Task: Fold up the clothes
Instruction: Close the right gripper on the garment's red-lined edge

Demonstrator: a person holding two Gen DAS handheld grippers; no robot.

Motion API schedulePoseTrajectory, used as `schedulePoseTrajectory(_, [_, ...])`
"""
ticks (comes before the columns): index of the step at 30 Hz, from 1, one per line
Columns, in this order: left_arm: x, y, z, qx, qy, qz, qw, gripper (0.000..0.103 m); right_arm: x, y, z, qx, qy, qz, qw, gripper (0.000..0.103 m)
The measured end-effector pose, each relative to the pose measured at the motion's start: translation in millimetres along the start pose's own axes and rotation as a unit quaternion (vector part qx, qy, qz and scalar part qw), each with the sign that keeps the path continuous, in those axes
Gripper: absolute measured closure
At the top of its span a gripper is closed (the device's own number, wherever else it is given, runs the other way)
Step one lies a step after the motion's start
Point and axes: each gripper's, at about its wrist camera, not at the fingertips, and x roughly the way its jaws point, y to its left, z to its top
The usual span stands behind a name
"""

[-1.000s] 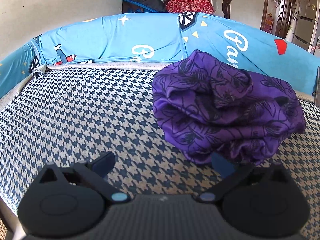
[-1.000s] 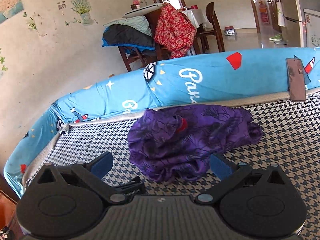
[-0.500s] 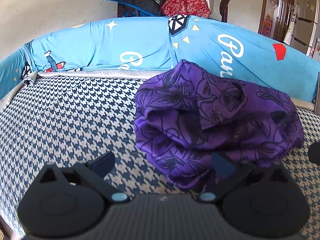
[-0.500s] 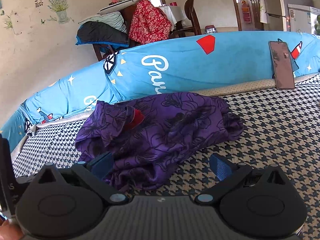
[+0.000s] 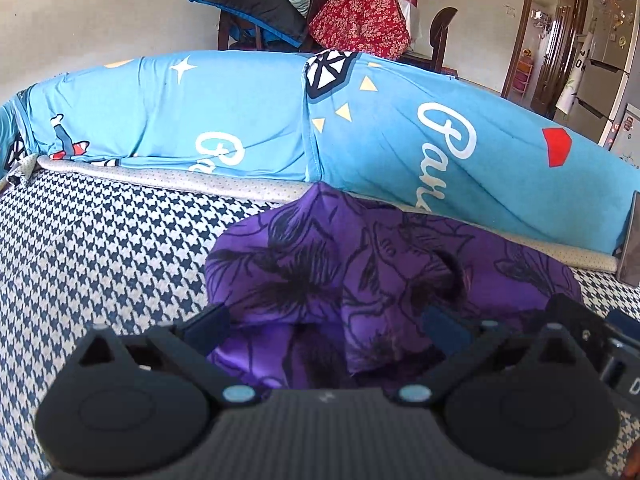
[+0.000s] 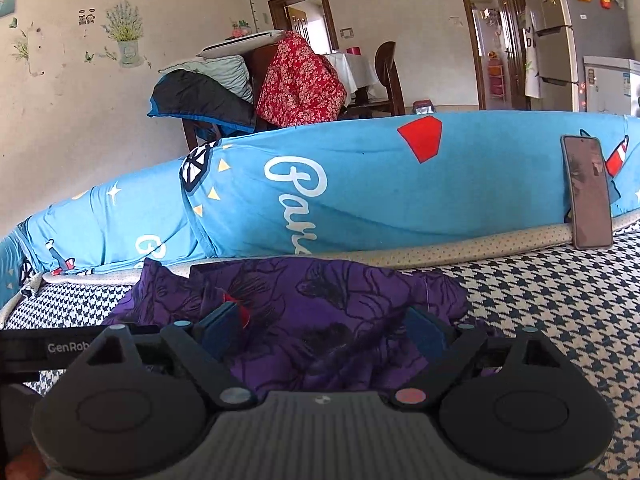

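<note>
Both grippers moved in, left gripper (image 5: 326, 326), right gripper (image 6: 320, 332), jaws spread around purple garment (image 5: 360, 264)

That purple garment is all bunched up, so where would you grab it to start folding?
Probably at an outer edge, not the middle. The purple garment lies crumpled on the houndstooth cover; its right end thins to a loose edge, so come in low from the front with the open right gripper.

1. One crumpled purple garment (image 5: 360, 276) is lying on the houndstooth cover (image 5: 100, 248).
2. Two grippers, left gripper (image 5: 326, 326) and right gripper (image 6: 320, 330), are reaching over that garment.
3. One phone (image 6: 588, 192) is leaning behind the garment.
</note>
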Motion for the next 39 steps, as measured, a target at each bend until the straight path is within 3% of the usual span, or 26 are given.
schedulePoseTrajectory(8, [30.1,-4.6,9.6,0.008,0.014,0.022,0.9996,0.0,43.0,-4.2,-4.1,-0.026,0.024,-0.024,0.999,0.015])
schedulePoseTrajectory(12, [41.7,-7.3,5.7,0.018,0.026,0.048,0.9983,0.0,61.9,-10.5,-12.2,-0.007,0.057,-0.032,0.998,0.044])
schedulePoseTrajectory(16, [41.3,-10.3,1.5,0.028,0.015,0.07,0.997,0.0,63.5,-10.7,-15.8,-0.01,0.055,-0.039,0.998,0.065])
schedulePoseTrajectory(18, [39.3,-8.4,0.0,0.022,0.012,0.081,0.9964,0.0,60.7,-12.8,-15.2,0.0,0.051,-0.034,0.998,0.086])
schedulePoseTrajectory(20, [36.7,-3.9,-0.8,0.012,0.01,0.089,0.9959,0.0,56.1,-14.4,-12.9,0.01,0.046,-0.033,0.998,0.091])
schedulePoseTrajectory(26, [32.6,14.7,0.9,-0.011,0.013,0.113,0.9934,0.0,34.9,-15.8,-4.2,0.02,0.02,-0.038,0.999,0.097])
schedulePoseTrajectory(33, [23.7,49.7,2.8,-0.043,0.015,0.15,0.9876,0.0,26.1,-36.7,-12.3,0.064,0.066,-0.057,0.994,0.098])
schedulePoseTrajectory(36, [23.2,62.3,0.7,-0.035,0.016,0.188,0.9815,0.0,23.1,-37.6,-19.7,0.048,0.081,-0.061,0.994,0.098])
schedulePoseTrajectory(39, [27.1,75.5,-2.7,-0.038,0.034,0.191,0.9803,0.0,17.6,-38.6,-21.3,0.038,0.078,-0.059,0.994,0.098])
